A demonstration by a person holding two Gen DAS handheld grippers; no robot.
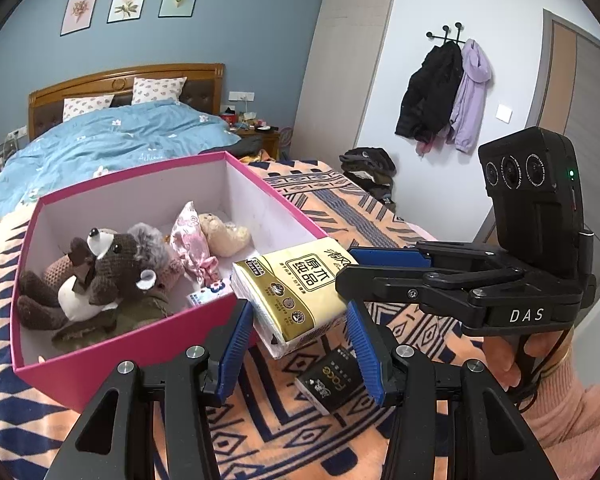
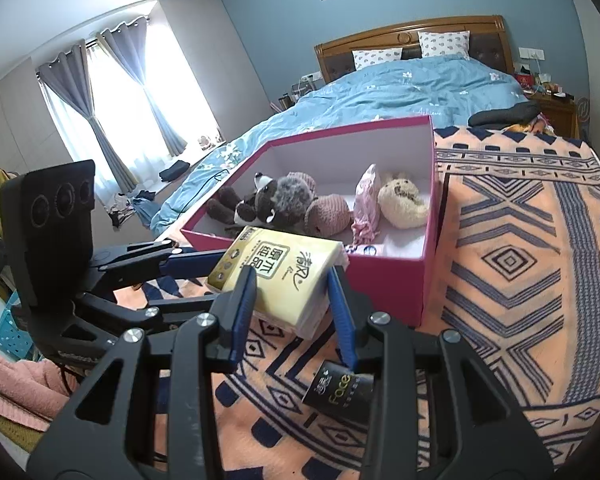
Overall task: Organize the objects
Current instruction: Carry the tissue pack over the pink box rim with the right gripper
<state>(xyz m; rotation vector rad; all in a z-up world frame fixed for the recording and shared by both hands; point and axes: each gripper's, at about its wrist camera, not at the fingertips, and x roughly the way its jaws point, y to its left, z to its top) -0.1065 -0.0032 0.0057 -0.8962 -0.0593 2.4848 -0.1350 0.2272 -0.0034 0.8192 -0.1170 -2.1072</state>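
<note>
Tissue pack (image 1: 296, 292), gold-wrapped, hangs tilted above the near rim of the pink box (image 1: 140, 344), evidently on its way in beside the plush toys (image 1: 100, 276). You carry it between both tools, probably to steady its soft bulk. Your left gripper (image 1: 298, 320) brackets one end, jaws about pack-width apart, pads close beside or touching the wrapper. Your right gripper (image 2: 294, 300) does likewise at the other end. Whether either truly pinches cannot be told. A black packet (image 2: 340, 394) lies below on the patterned blanket (image 2: 520, 280).
</note>
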